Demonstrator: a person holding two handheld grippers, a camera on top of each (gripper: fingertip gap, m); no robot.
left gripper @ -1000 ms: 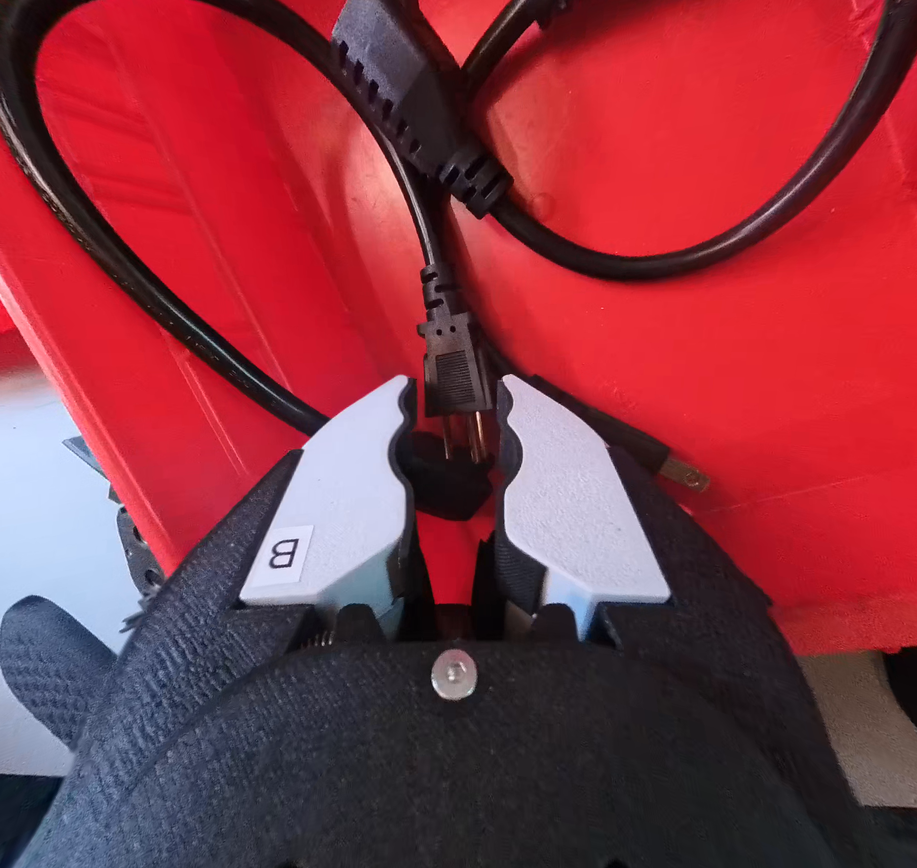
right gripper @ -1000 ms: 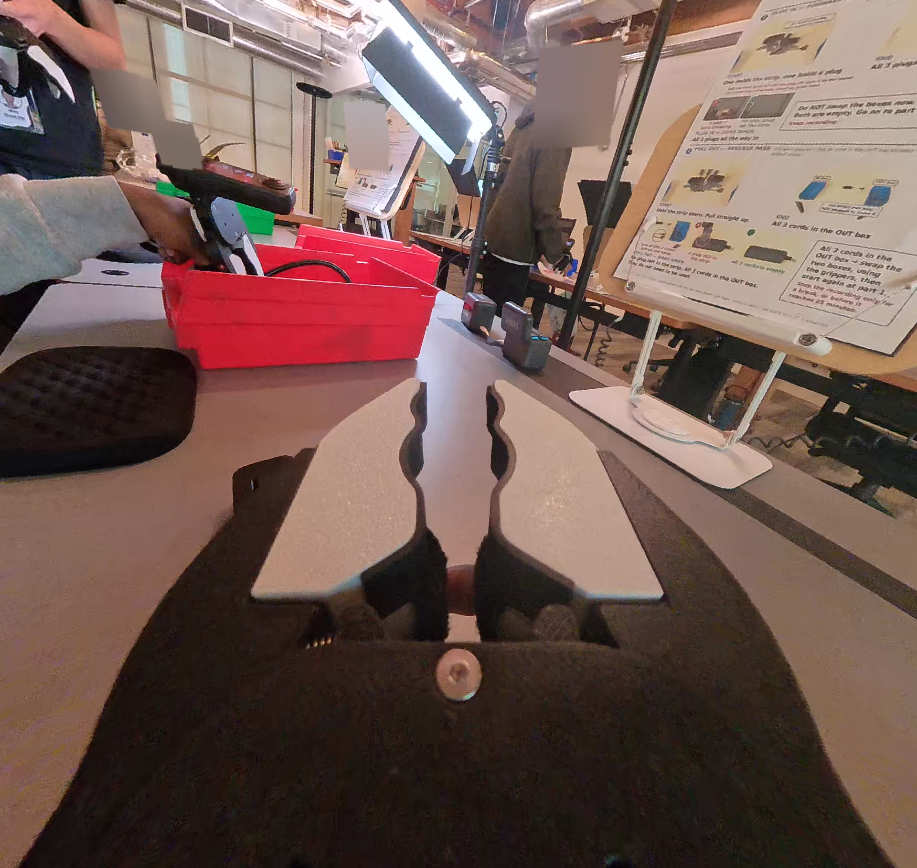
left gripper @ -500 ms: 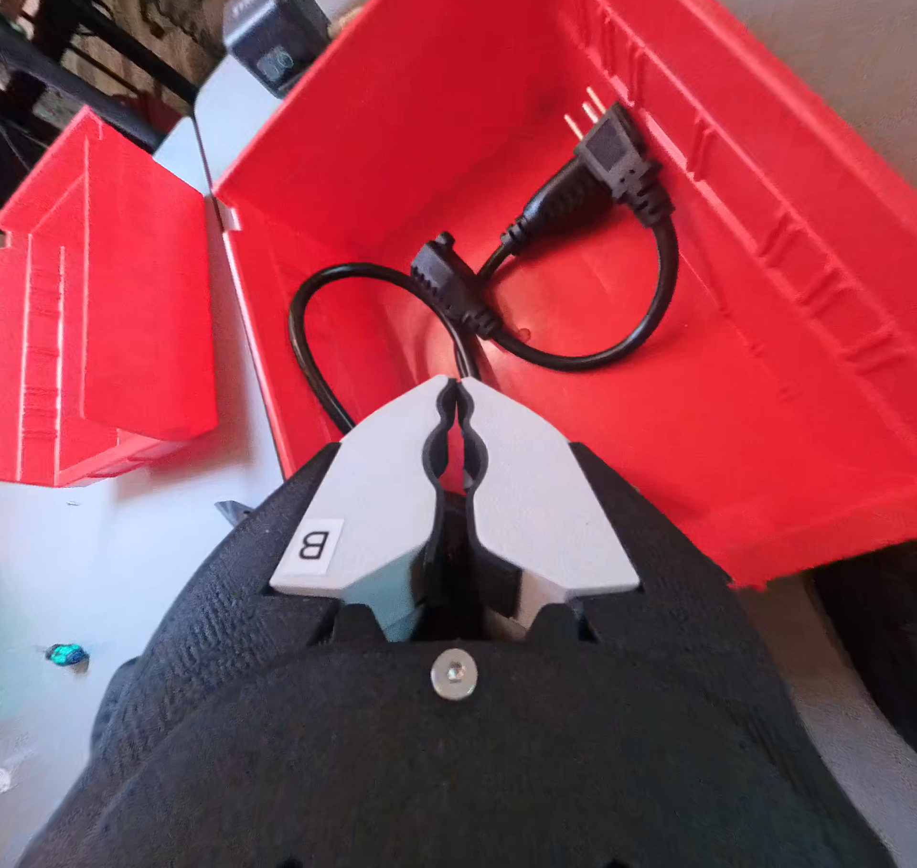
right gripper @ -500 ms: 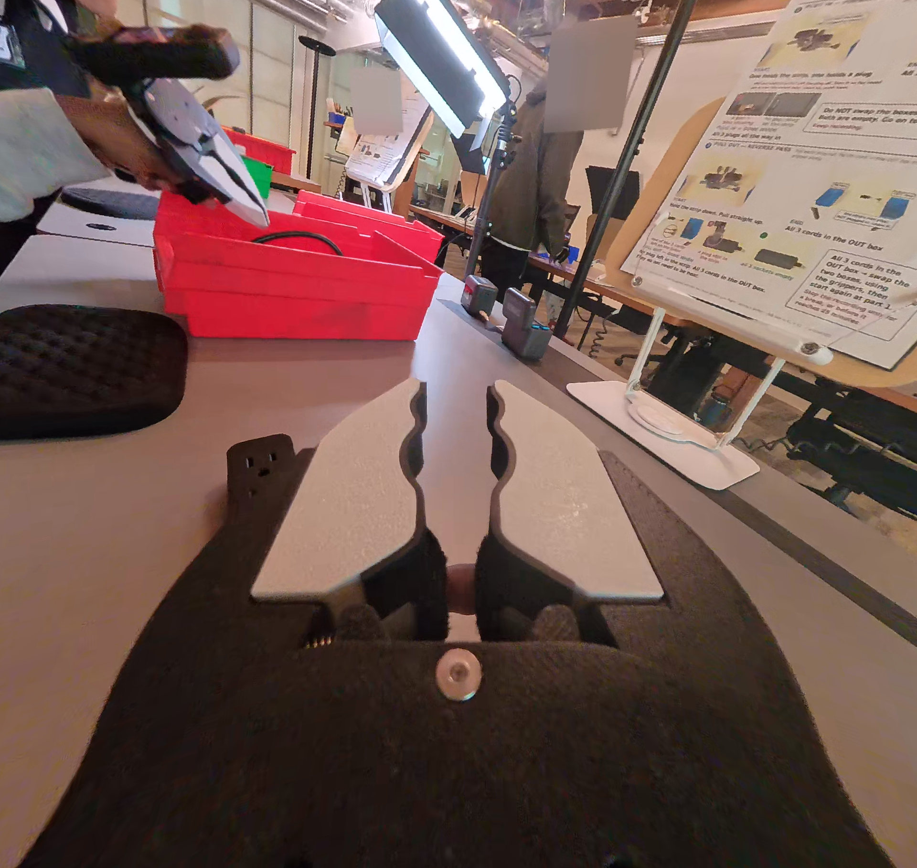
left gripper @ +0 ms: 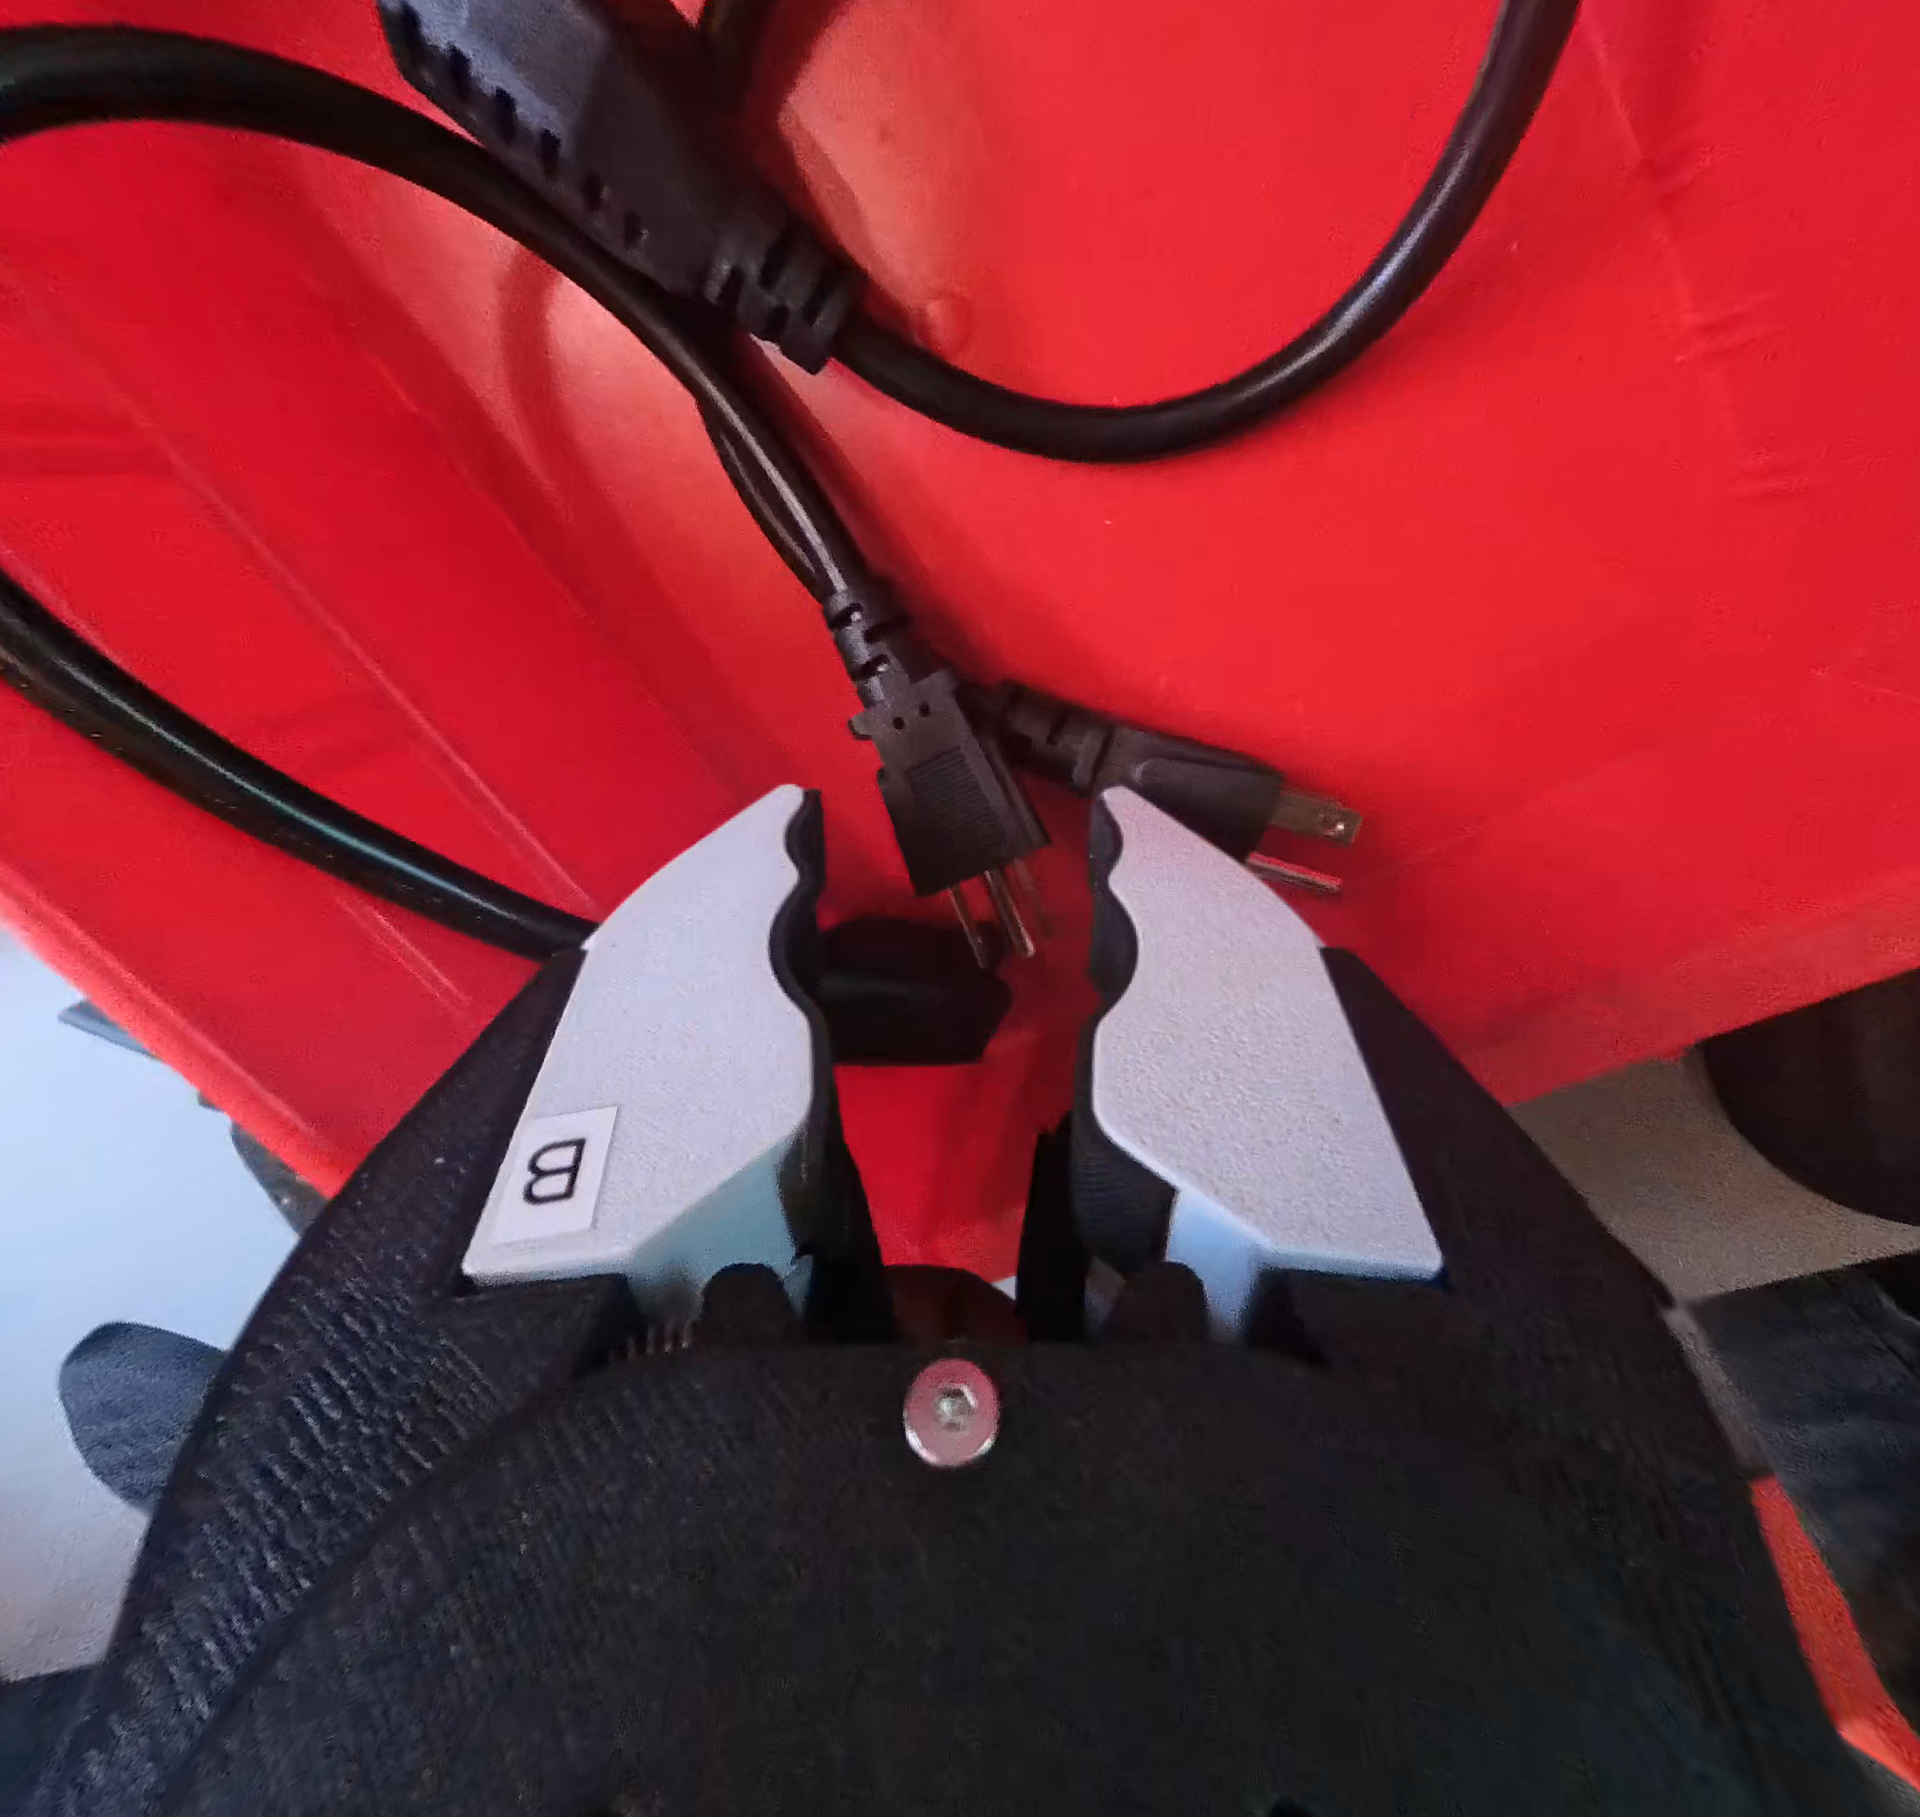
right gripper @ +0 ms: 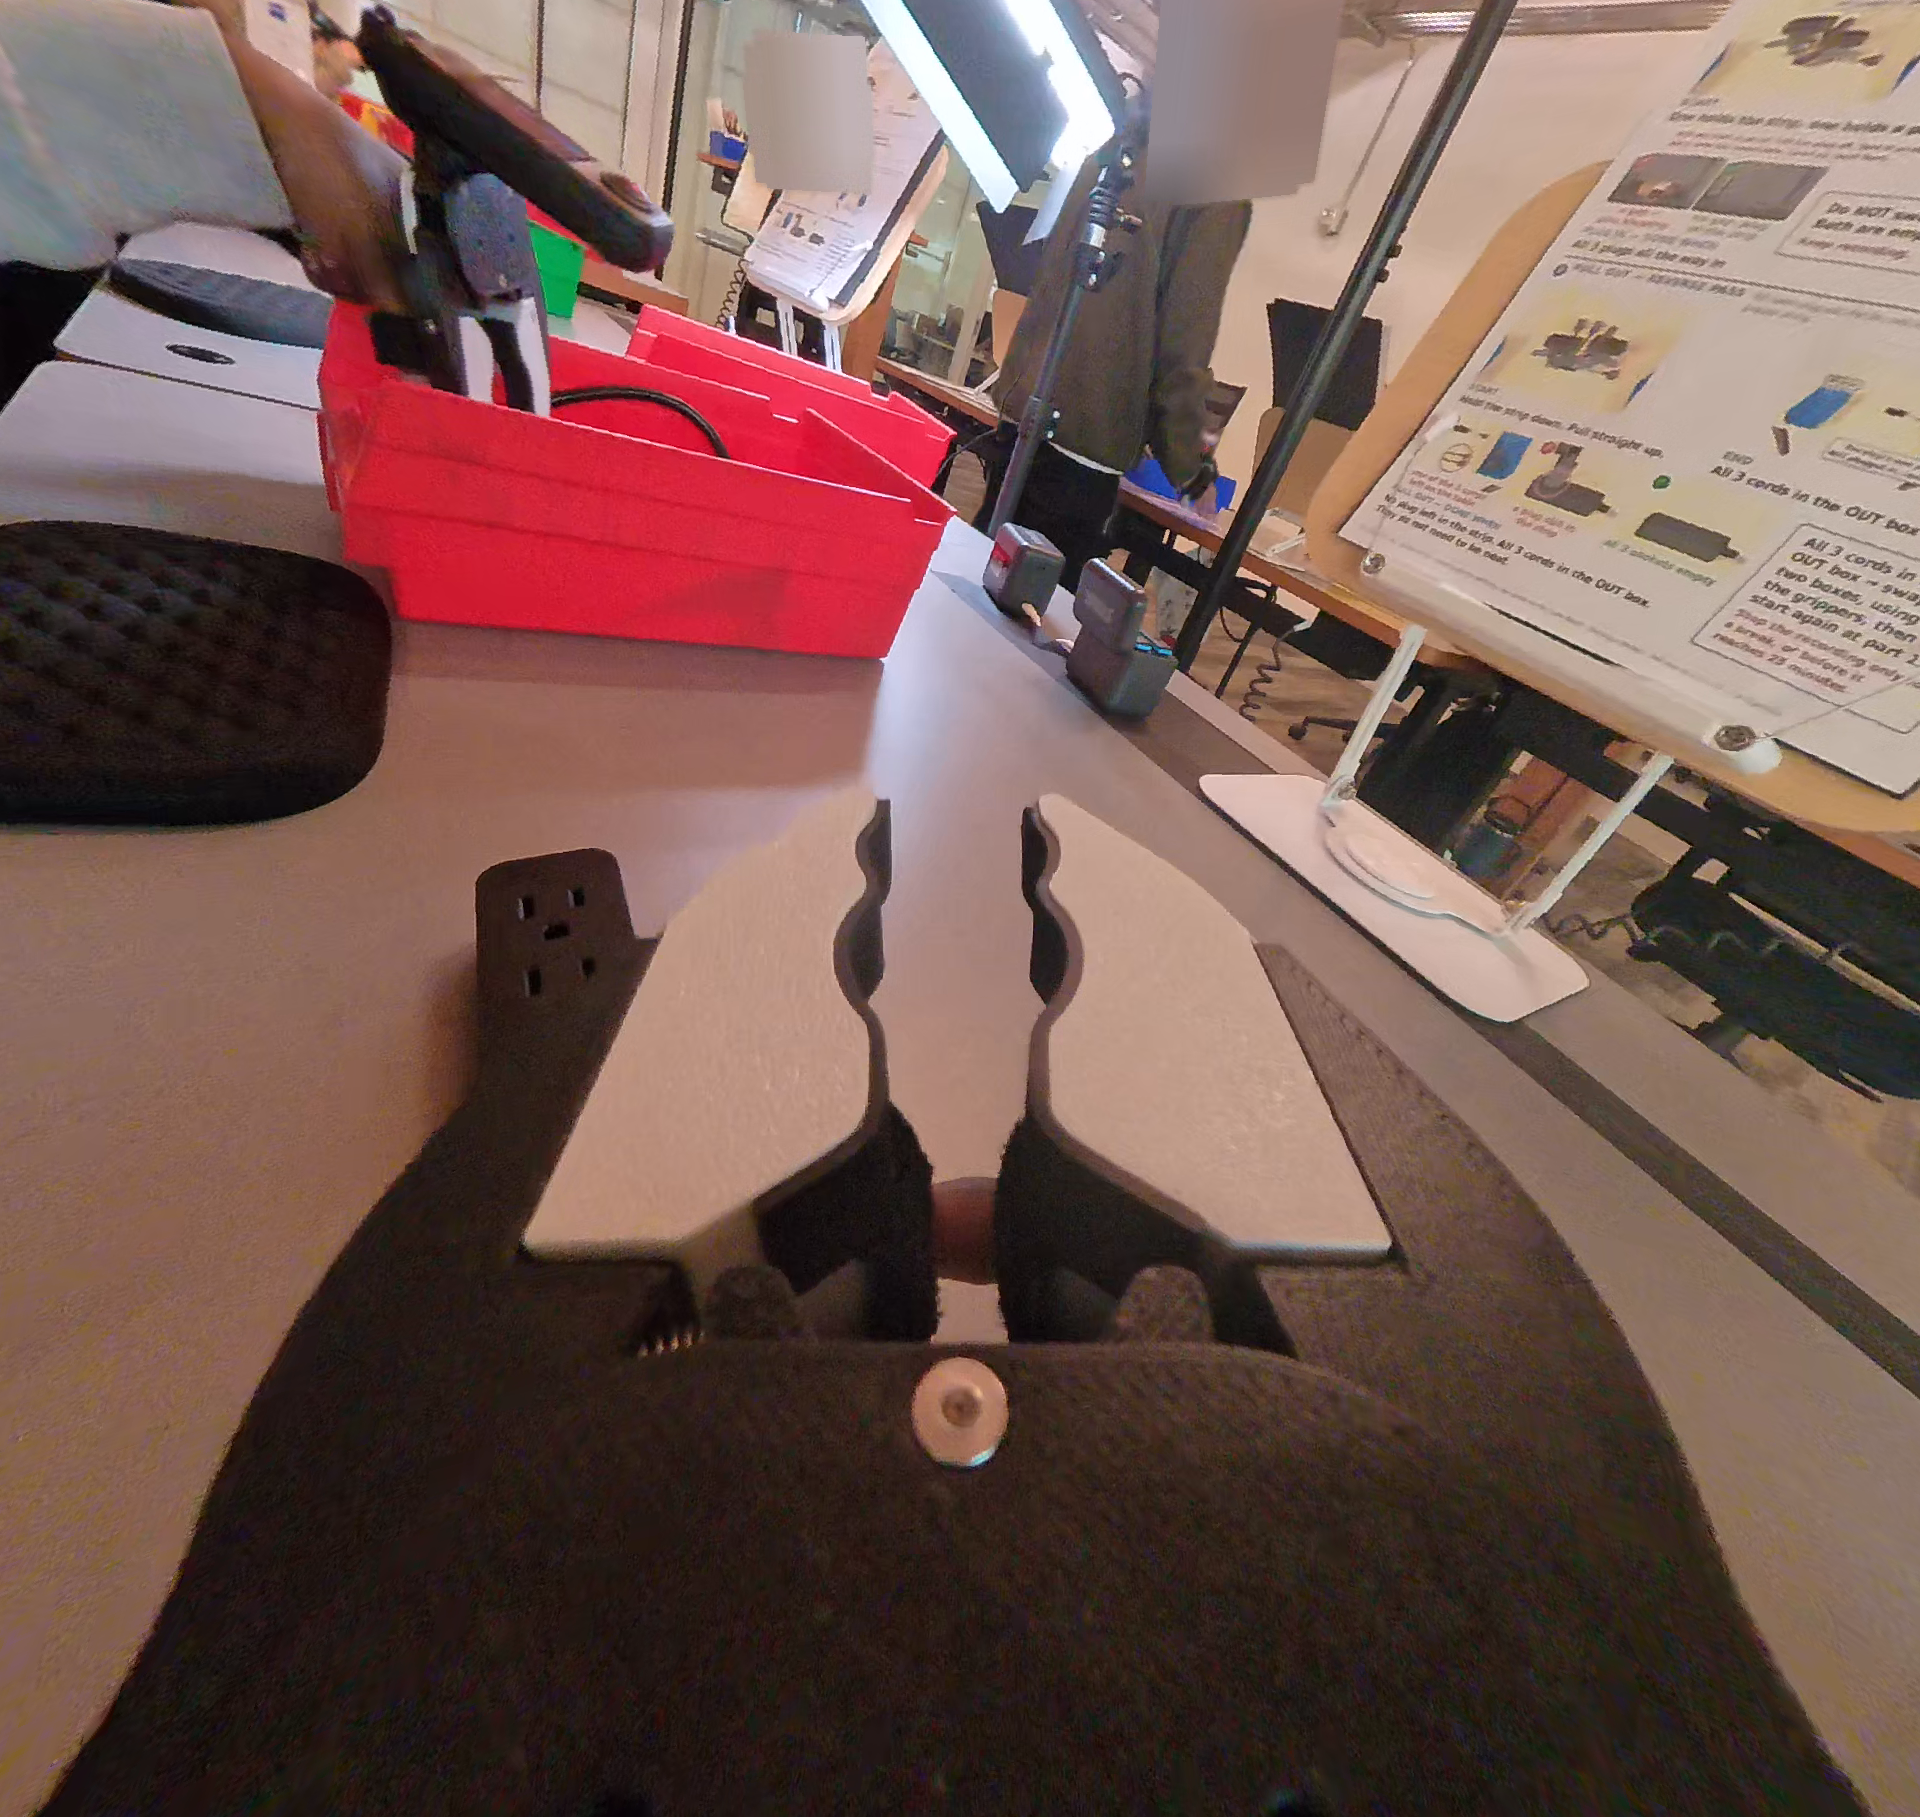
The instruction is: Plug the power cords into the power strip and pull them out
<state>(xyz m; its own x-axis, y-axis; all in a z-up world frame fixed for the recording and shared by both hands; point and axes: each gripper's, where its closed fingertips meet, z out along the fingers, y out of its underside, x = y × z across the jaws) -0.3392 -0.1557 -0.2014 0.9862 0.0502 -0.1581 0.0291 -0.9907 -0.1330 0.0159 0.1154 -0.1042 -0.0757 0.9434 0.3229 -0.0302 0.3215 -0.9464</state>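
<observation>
Left hand-held gripper (left gripper: 951,858) agape around plug (left gripper: 961,811)

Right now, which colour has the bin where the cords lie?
Red. The bin shows best in the left wrist view, under the black cords.

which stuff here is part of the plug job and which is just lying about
Belongs to the job:
- power cords in the red bin
- plug ahead of the open left gripper
- power strip beside the open right gripper

Just lying about:
- black pad
- instruction board
- two small grey devices
- light panel
</observation>
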